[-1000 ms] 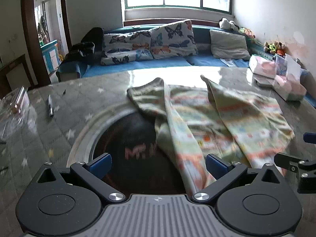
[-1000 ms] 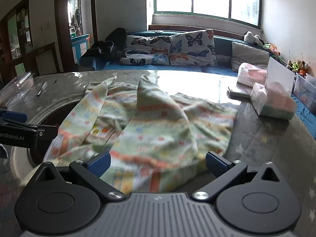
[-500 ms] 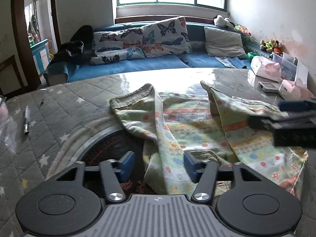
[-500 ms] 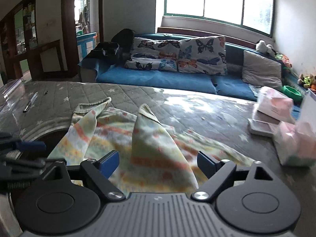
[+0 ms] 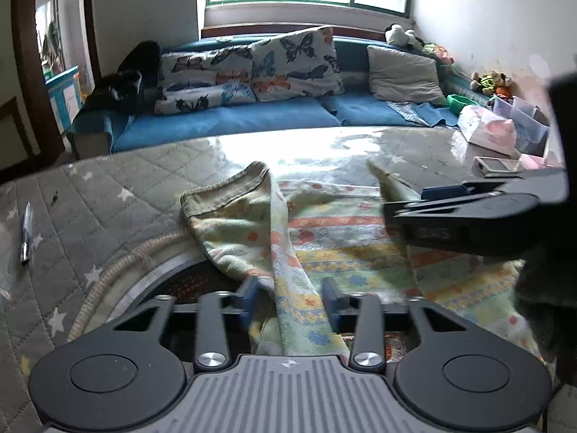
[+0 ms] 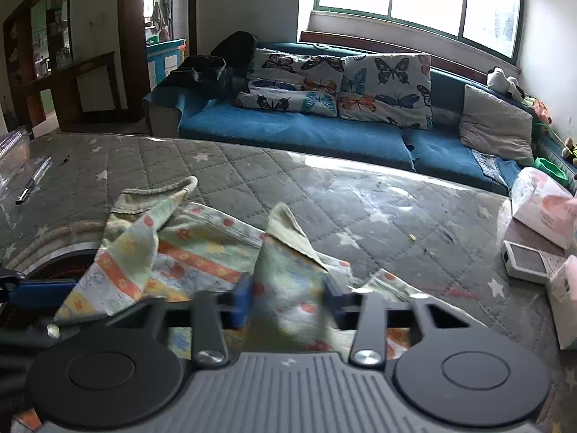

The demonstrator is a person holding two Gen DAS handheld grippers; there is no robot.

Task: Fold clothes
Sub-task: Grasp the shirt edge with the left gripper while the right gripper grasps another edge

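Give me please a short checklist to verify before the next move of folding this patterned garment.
1. Left gripper has fabric of the patterned garment between its fingers: ok.
2. Right gripper has fabric between its fingers: ok.
3. Both grips fully tight: cannot tell; a gap remains and the fabric there is blurred.
4. Garment lies flat: not ok; ridges and a raised waistband.
5. Pen clear of the garment: ok.
6. Boxes at the right apart from the garment: ok.
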